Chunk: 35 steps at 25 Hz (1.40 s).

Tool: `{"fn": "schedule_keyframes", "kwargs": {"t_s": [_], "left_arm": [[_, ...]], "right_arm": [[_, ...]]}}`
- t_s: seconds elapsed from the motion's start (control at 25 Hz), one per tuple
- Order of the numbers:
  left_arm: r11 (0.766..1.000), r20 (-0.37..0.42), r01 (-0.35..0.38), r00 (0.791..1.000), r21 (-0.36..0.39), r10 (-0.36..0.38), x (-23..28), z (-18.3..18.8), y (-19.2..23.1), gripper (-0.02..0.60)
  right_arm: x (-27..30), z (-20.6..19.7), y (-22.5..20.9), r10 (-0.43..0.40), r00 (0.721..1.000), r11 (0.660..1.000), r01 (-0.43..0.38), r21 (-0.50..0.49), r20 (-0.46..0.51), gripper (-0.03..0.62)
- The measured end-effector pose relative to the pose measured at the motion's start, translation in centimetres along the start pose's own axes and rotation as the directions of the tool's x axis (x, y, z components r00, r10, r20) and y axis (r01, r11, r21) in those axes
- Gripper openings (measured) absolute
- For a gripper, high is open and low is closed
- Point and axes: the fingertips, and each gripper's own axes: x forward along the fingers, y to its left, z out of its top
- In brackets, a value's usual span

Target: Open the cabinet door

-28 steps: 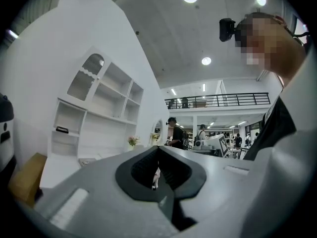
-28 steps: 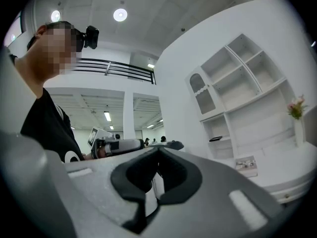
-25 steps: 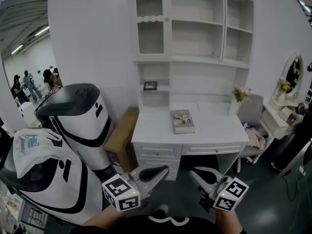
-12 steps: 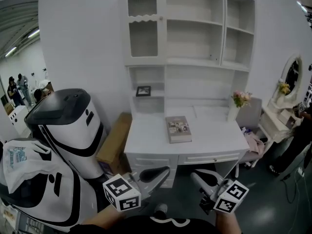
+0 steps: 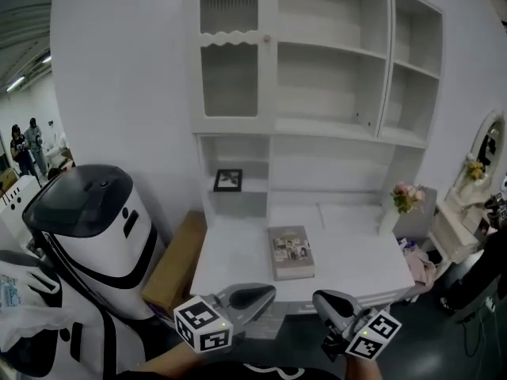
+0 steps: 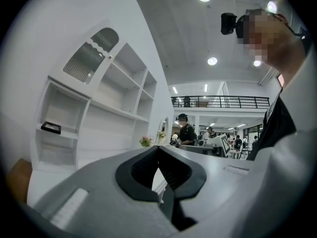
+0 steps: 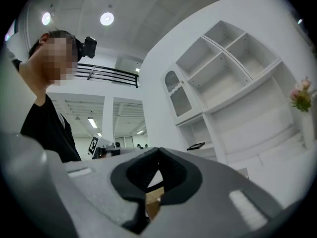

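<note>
The left tongs and the right tongs are held low at the near edge of the white worktop, side by side and apart from each other. Both pairs are seen closed: in the left gripper view the jaw tips of the left tongs meet with nothing between them, and in the right gripper view the tips of the right tongs meet likewise, so nothing is gripped.

The cabinet door, a white door with an arched grille above and a glazed panel below, is found at the upper left of the hutch, high above the tongs and well apart from them. It is seen shut, with a small round knob at its right edge. A book lies on the worktop between the tongs and the hutch, and a small picture frame stands in the niche under the door.

The step in hand is judged to be the approach; the door has not been touched. For the next move, one pair of tongs would need to be raised to the knob, its jaws parted and closed around it, and the door drawn outward, probably about hinges on its left edge. The knob is small, so a careful line-up is called for.
</note>
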Motion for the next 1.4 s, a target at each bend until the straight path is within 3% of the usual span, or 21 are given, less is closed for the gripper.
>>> {"fn": "schedule_keyframes", "kwargs": {"t_s": [0.36, 0.72, 0.84, 1.0, 1.12, 1.4], "left_arm": [[0.999, 0.041, -0.049, 0.998, 0.000, 0.049, 3.6, 2.8, 12.4, 0.003], [0.992, 0.112, -0.064, 0.992, 0.110, 0.052, 6.7, 8.8, 18.8, 0.003], [0.976, 0.140, -0.085, 0.988, 0.203, 0.057, 7.8, 11.3, 19.5, 0.005], [0.937, 0.189, -0.142, 0.978, 0.320, 0.084, 9.9, 14.5, 21.2, 0.005], [0.892, 0.222, -0.208, 0.967, 0.402, 0.125, 11.7, 17.3, 22.6, 0.005], [0.731, 0.339, -0.366, 0.921, 0.576, 0.193, 15.1, 27.2, 25.1, 0.005]], "right_arm": [[9.9, 1.4, -8.9, 0.013, 0.998, 0.999, -0.015, -0.040, -0.063, 0.002], [13.6, 7.8, -12.3, 0.035, 0.998, 0.985, -0.042, -0.169, -0.045, 0.002], [14.3, 9.7, -13.7, 0.054, 0.998, 0.980, -0.060, -0.191, -0.039, 0.002], [16.2, 12.2, -16.1, 0.097, 0.994, 0.967, -0.104, -0.233, -0.045, 0.002], [17.7, 14.1, -18.1, 0.134, 0.989, 0.954, -0.146, -0.263, -0.062, 0.002], [21.6, 18.1, -21.4, 0.209, 0.977, 0.931, -0.212, -0.297, -0.042, 0.002]]}}
